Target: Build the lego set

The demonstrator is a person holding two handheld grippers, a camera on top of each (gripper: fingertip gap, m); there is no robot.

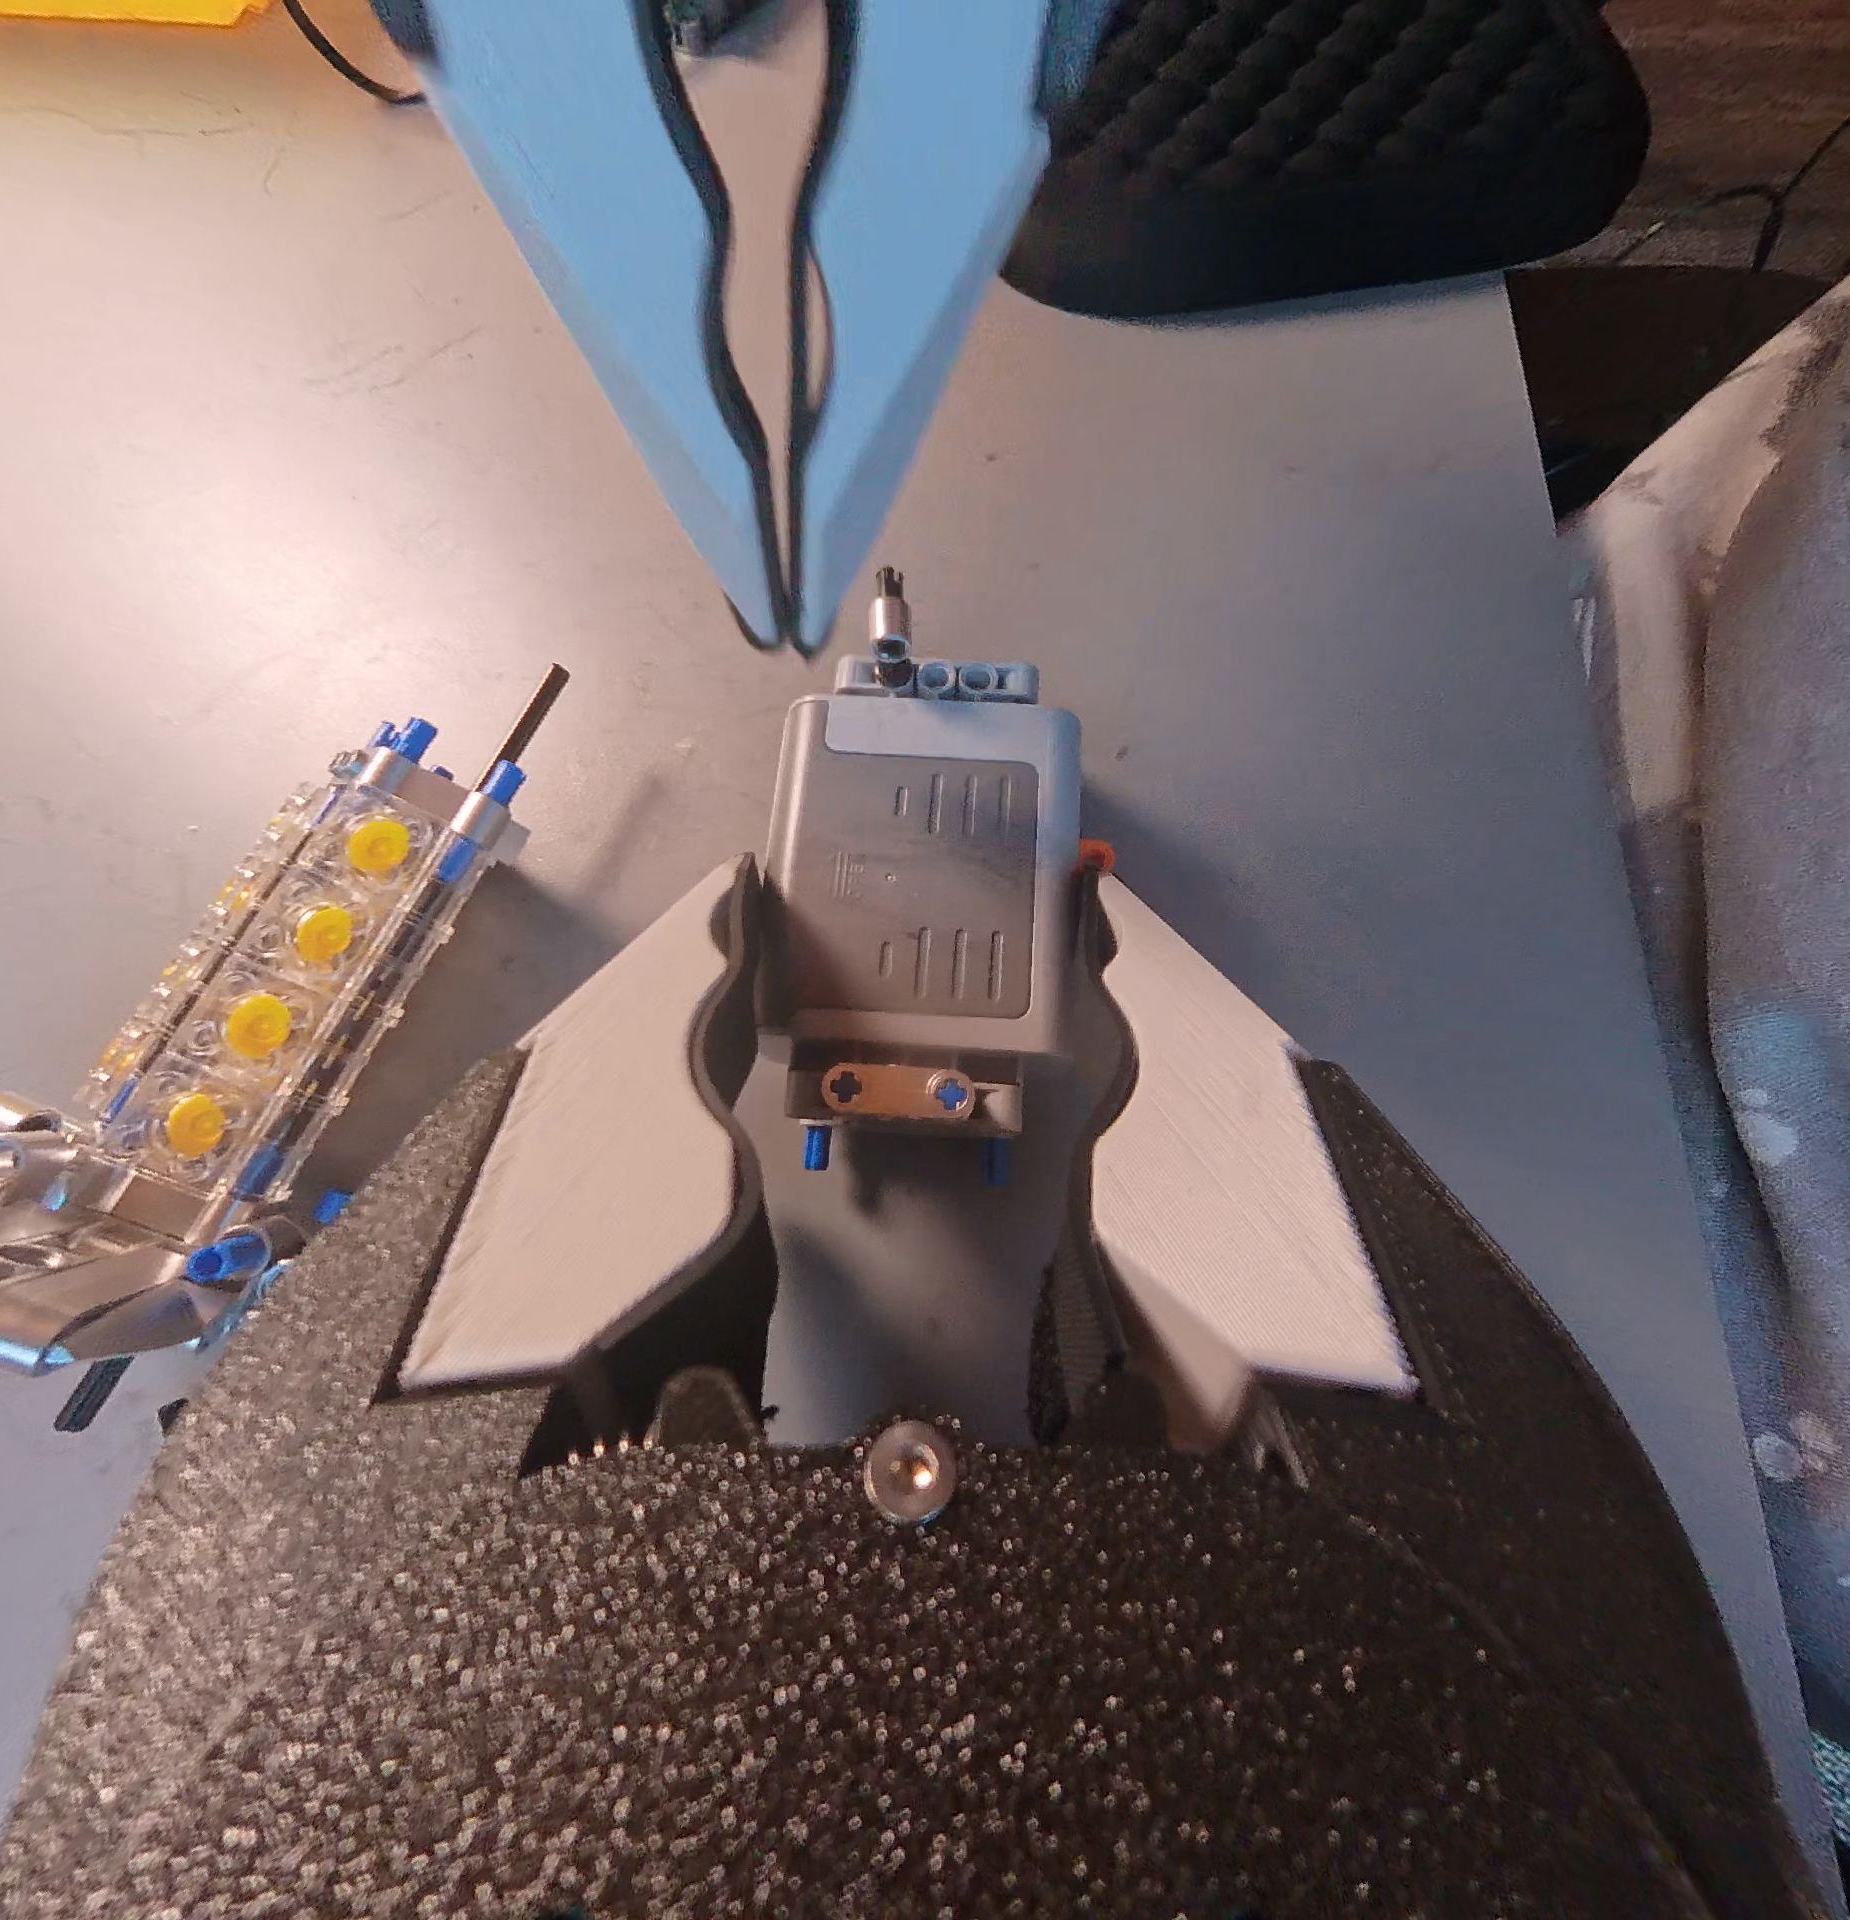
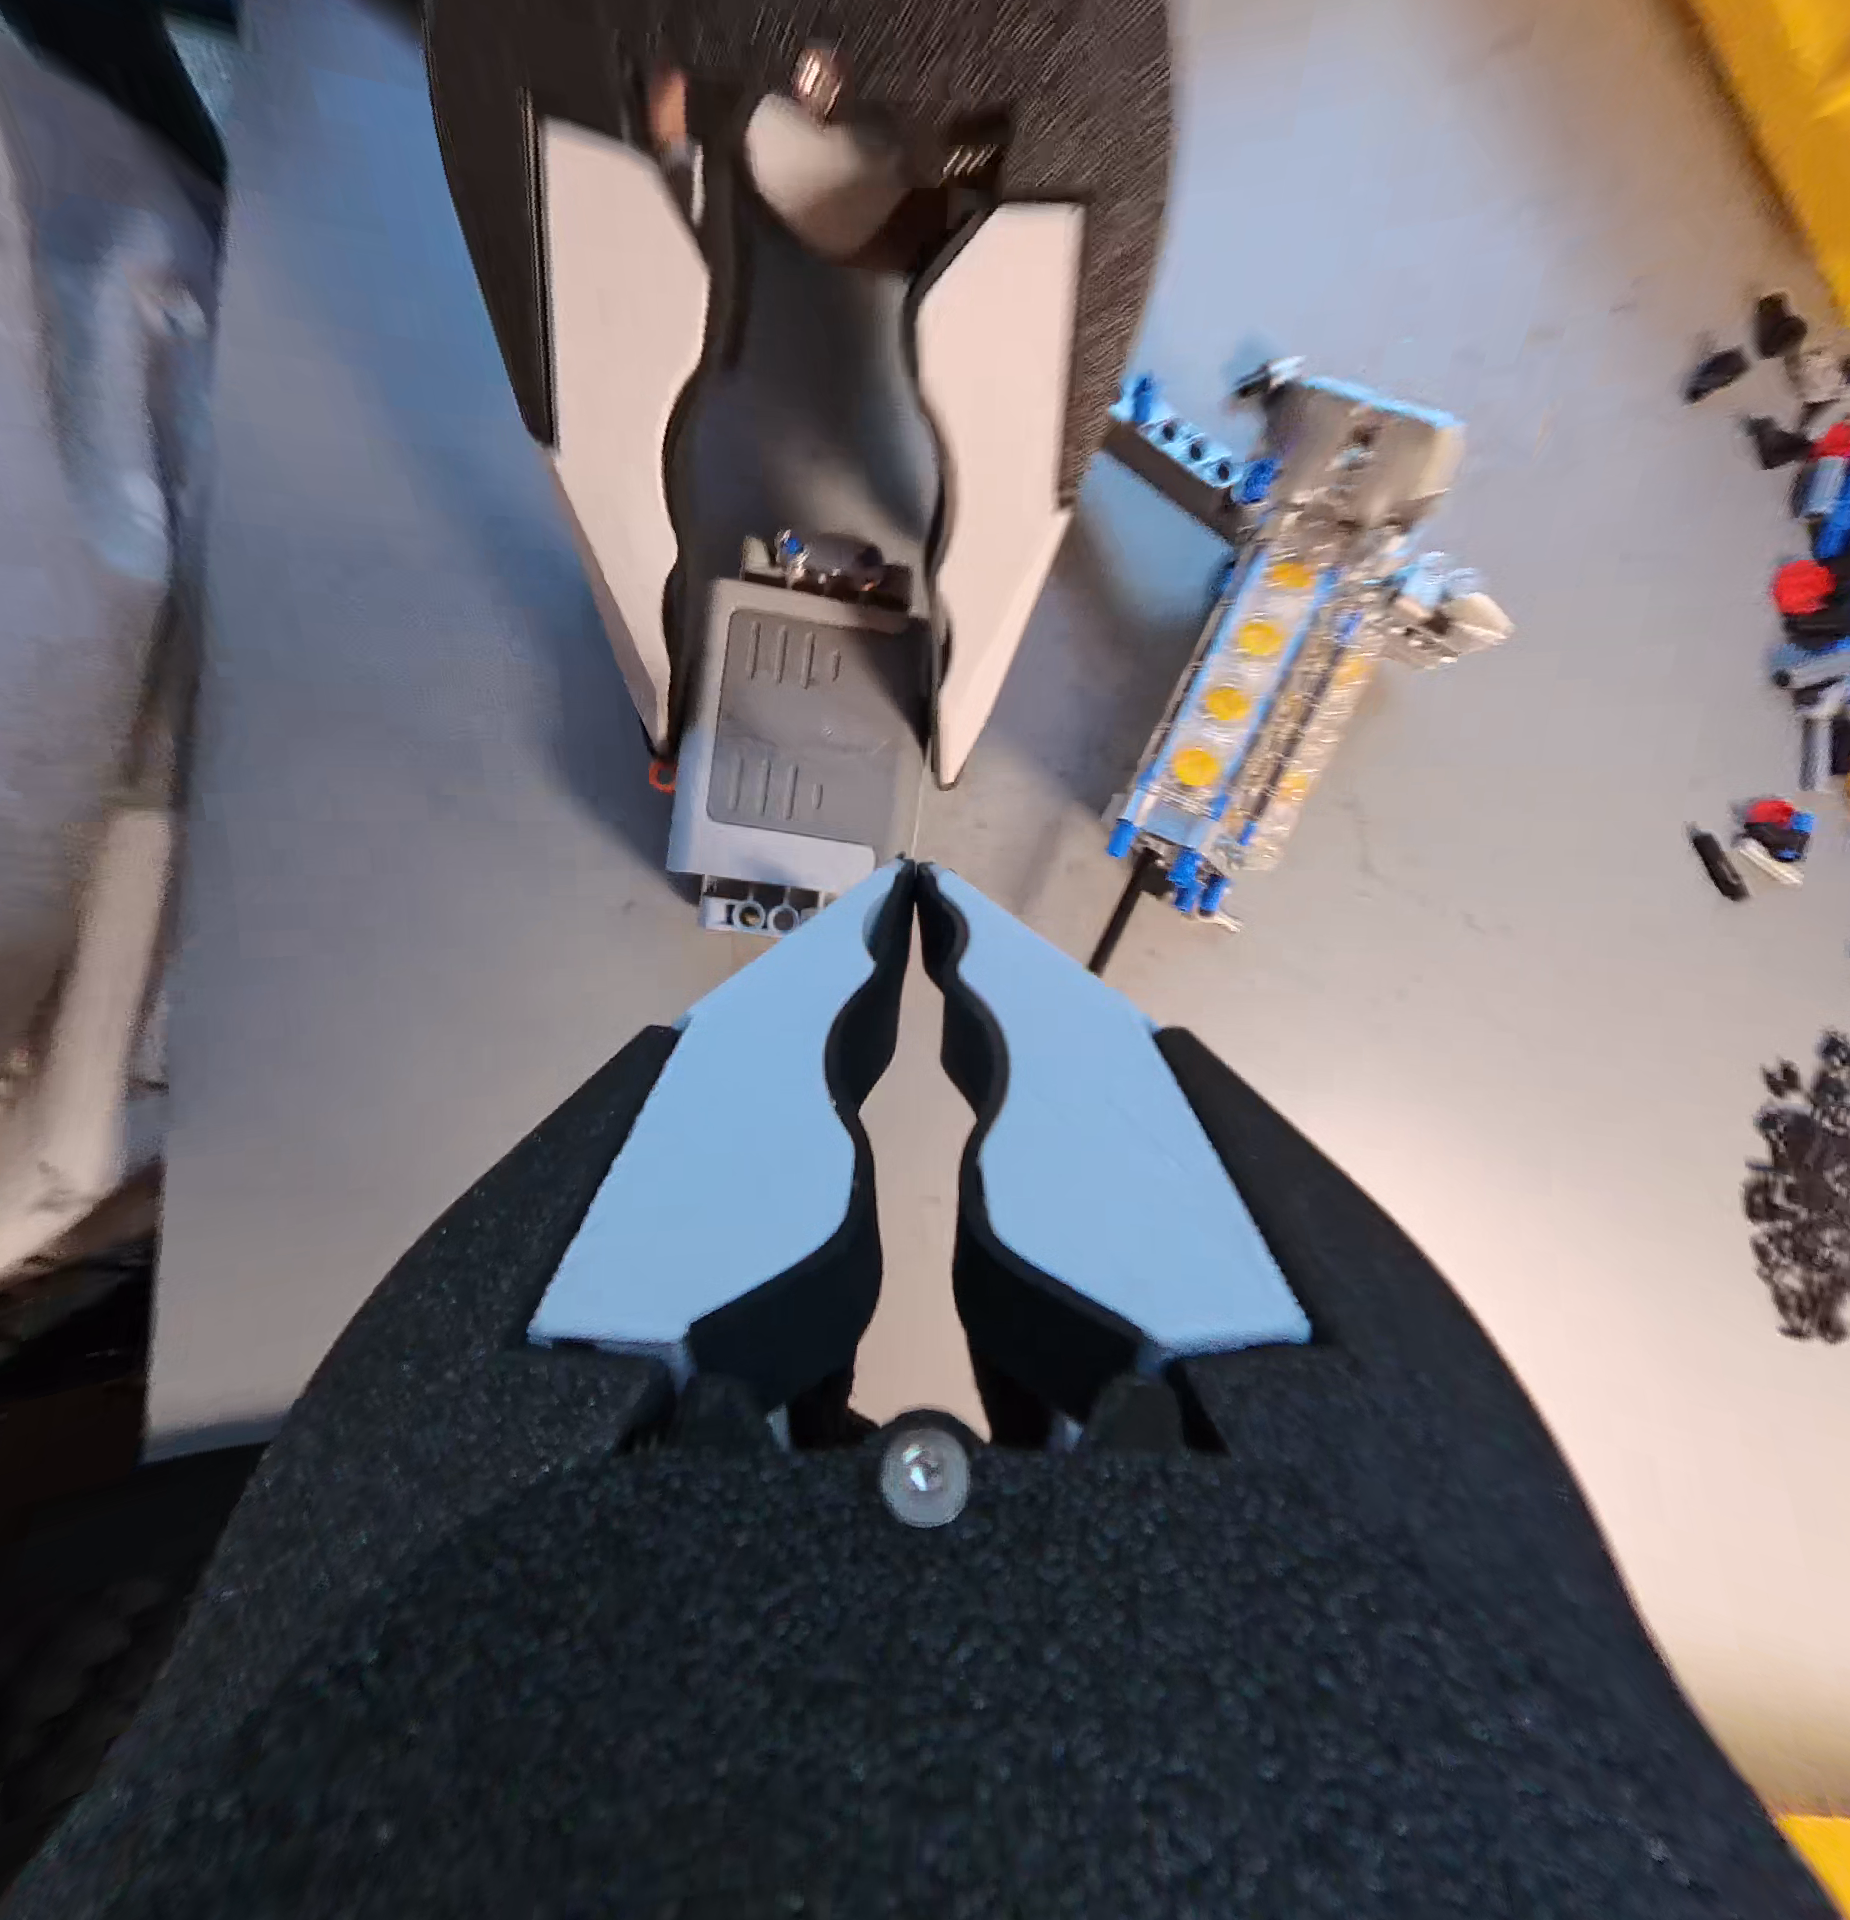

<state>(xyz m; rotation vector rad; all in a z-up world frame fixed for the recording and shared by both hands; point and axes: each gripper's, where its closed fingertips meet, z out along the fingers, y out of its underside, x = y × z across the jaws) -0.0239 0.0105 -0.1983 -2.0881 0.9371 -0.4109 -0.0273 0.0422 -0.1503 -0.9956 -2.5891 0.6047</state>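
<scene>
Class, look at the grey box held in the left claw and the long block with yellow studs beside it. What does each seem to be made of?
Grey box: probably moulded plastic with a matt finish, shown by its crisp recessed slots and even colour. Long block: seemingly clear glossy plastic, since you see through it and it glints; its yellow studs look like translucent plastic.

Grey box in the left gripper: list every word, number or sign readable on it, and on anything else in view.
No text can be read in either view.
On the grey box, clamped in the left gripper: moulded ridges and a small raised mark, too blurred to read.
On the clear brick assembly with yellow studs: no writing shows.
On the loose pieces: too small to tell.
</scene>
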